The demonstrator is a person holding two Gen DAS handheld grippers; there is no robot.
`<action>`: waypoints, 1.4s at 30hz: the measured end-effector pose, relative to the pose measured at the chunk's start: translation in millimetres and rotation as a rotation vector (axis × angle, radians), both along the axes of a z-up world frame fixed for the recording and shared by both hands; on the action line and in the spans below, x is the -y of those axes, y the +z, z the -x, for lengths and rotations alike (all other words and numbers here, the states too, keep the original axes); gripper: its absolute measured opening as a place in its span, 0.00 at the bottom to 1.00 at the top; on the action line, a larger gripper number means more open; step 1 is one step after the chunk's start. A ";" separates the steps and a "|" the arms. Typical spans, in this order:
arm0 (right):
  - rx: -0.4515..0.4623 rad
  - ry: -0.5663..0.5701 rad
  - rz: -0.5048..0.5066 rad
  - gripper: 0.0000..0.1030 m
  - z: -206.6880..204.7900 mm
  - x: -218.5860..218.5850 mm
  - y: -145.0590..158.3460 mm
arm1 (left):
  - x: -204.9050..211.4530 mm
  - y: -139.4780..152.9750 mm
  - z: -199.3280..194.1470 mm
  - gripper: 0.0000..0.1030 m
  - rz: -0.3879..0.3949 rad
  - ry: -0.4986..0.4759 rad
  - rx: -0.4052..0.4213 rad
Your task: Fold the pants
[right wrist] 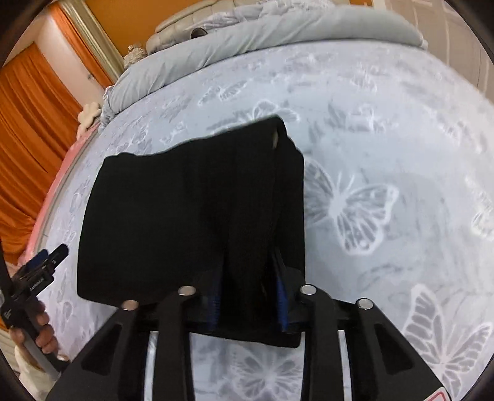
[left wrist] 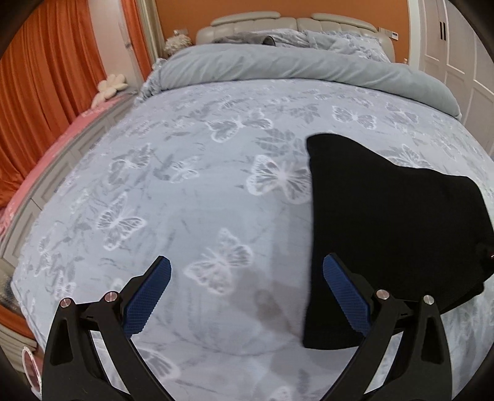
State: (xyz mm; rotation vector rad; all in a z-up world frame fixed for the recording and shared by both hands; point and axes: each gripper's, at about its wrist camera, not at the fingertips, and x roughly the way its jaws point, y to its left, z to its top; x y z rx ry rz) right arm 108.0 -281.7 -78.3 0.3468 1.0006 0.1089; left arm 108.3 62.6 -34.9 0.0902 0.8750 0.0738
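The black pants (right wrist: 185, 216) lie folded into a compact stack on the butterfly-print bedspread (right wrist: 386, 138). My right gripper (right wrist: 250, 277) is shut on the near edge of the stack, with cloth bunched between its blue pads. In the left wrist view the pants (left wrist: 395, 222) lie to the right. My left gripper (left wrist: 247, 277) is open and empty, hovering over the bedspread (left wrist: 185, 185) just left of the pants; its right finger (left wrist: 345, 296) overlaps the cloth's edge. The left gripper also shows at the left edge of the right wrist view (right wrist: 37, 271), held in a hand.
A rolled grey duvet (left wrist: 293, 64) lies across the head of the bed, with pillows and a padded headboard (left wrist: 262, 21) behind. Orange curtains (left wrist: 46, 92) and a pink ledge (left wrist: 61, 135) run along the left. White wardrobe doors (left wrist: 457, 55) stand at the right.
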 end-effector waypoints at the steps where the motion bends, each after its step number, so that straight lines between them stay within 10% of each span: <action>1: 0.002 -0.006 -0.010 0.34 3.3 2.5 3.7 | 1.4 -1.3 -1.1 0.94 0.019 -0.006 -0.013; 6: 0.063 -0.051 0.018 0.74 23.5 15.4 30.6 | -0.8 -16.4 -15.7 0.95 0.240 -0.052 -0.155; 13: -0.114 -0.014 -0.149 0.72 10.1 16.6 -19.2 | -2.3 -52.3 -35.0 0.95 0.480 -0.038 -0.318; 17: -0.118 -0.019 -0.222 0.42 4.6 16.0 -32.4 | -4.5 -70.9 -44.1 0.86 0.611 -0.022 -0.403; 19: -0.098 -0.003 -0.238 0.34 6.2 12.5 -26.1 | -2.8 -67.0 -45.3 0.49 0.661 -0.063 -0.404; 22: -0.040 0.042 -0.232 0.31 15.2 1.8 -0.1 | -3.1 -48.5 -34.9 0.24 0.662 -0.088 -0.388; 28: -0.022 0.122 -0.278 0.31 59.5 2.1 31.2 | -19.6 -18.3 11.0 0.23 0.669 -0.144 -0.372; 32: -0.135 0.130 -0.249 0.44 94.4 8.1 -0.9 | -17.6 -33.9 40.6 0.23 0.621 -0.167 -0.431; 34: -0.224 0.094 -0.150 0.58 97.8 10.6 -19.6 | -17.9 -37.2 52.1 0.31 0.536 -0.139 -0.398; 38: -0.027 0.001 -0.098 0.66 104.9 22.3 17.1 | -23.0 -15.0 59.0 0.36 0.424 -0.111 -0.273; 42: 0.082 -0.008 -0.056 0.76 83.7 16.3 41.8 | -34.8 20.9 54.0 0.74 0.308 0.000 -0.073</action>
